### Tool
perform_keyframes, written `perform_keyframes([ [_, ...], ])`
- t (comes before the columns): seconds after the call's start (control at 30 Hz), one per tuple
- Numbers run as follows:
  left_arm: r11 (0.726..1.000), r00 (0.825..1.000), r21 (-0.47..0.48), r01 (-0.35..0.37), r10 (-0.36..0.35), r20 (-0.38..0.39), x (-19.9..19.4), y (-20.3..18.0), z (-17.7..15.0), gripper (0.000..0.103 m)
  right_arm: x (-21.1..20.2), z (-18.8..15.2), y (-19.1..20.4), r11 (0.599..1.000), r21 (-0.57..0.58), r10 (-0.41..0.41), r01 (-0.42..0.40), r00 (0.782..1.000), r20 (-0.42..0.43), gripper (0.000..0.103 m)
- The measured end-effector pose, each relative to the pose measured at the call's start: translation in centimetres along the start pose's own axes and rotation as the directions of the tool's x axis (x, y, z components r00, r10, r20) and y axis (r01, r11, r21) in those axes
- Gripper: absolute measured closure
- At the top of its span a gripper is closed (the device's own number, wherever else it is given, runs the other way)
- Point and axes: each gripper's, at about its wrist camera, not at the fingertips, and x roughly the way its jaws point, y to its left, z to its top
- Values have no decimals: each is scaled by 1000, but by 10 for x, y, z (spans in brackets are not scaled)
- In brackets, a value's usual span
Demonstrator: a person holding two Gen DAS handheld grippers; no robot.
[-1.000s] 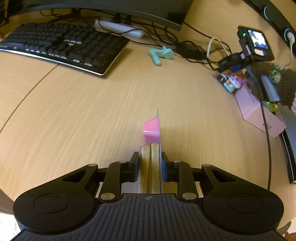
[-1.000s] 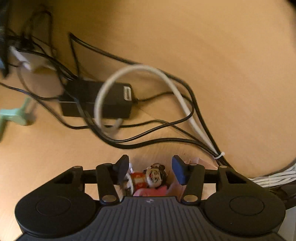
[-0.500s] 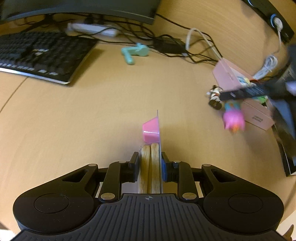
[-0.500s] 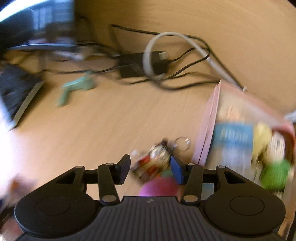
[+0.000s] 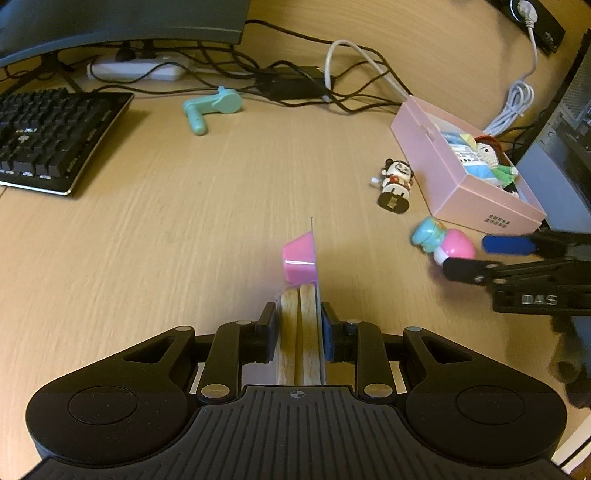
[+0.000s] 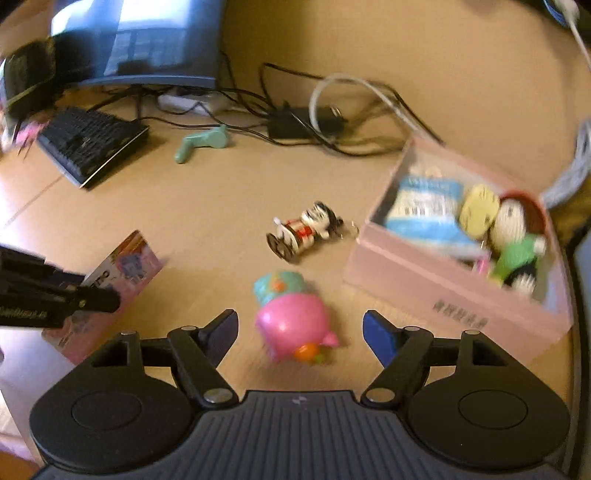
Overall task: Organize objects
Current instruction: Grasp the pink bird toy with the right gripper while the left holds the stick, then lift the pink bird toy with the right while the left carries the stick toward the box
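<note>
My left gripper (image 5: pixel 298 325) is shut on a snack pack (image 5: pixel 300 291) with biscuit sticks and a pink dip cup, held above the desk; the pack also shows in the right wrist view (image 6: pixel 122 273). My right gripper (image 6: pixel 300 328) is open, its fingers either side of a pink and teal toy (image 6: pixel 291 314) lying on the desk, also in the left wrist view (image 5: pixel 443 245). A small black, white and red figure (image 6: pixel 303 230) lies beyond it. An open pink box (image 6: pixel 443 284) at the right holds several toys.
A black keyboard (image 5: pixel 44 136) lies at the far left under a monitor (image 5: pixel 122 22). A teal tool (image 5: pixel 212 109), a power strip (image 5: pixel 136 70) and tangled cables (image 5: pixel 314 85) lie at the back. A dark computer case (image 5: pixel 565 147) stands right of the box.
My right gripper has pulled back from over the cables and box and opened wider; the pink toy now lies between its fingers. My left gripper still holds the snack pack and has turned right.
</note>
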Motion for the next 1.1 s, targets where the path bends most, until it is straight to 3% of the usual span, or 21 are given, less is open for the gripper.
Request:
perform_keyframes([
  [0.1, 1000, 1000, 7, -1, 1, 0, -2, -1, -3, 76, 12, -2, 2, 1000, 15, 16, -15, 999, -28, 37],
  [0.13, 1000, 1000, 14, 0, 0, 1, -3, -2, -5, 75, 13, -3, 5, 1000, 13, 18, -18, 1000, -22, 48],
  [0.3, 999, 1000, 36, -1, 1, -7, -2, -6, -2, 75, 3, -17, 18, 997, 13, 75, -75, 997, -15, 51],
  [0.43, 998, 1000, 60, 14, -13, -14, 0, -7, -1, 75, -12, -35, 37, 988, -121, 87, -92, 995, -43, 51],
  [0.53, 997, 999, 67, 29, -28, -20, 2, -6, 1, 75, -20, -44, 38, 979, -203, -13, 7, 1000, -29, 40],
  [0.57, 997, 999, 68, 33, -32, -21, 2, -6, 2, 75, -20, -44, 33, 979, -202, -43, 38, 999, -22, 35],
  [0.77, 995, 999, 83, 50, -49, -19, 7, -9, 5, 75, -26, -38, 27, 972, -131, -192, 194, 981, 26, 29],
  [0.83, 995, 998, 83, 54, -53, -16, 9, -10, 6, 75, -25, -38, 27, 980, -77, -181, 182, 983, 19, 28],
  [0.9, 995, 999, 86, 54, -52, -15, 9, -10, 6, 75, -27, -40, 33, 993, -19, -118, 118, 993, 7, 28],
  [1.1, 995, 998, 85, 59, -58, -14, 8, -9, 5, 75, -32, -49, 50, 992, -62, -105, 107, 994, 29, 19],
])
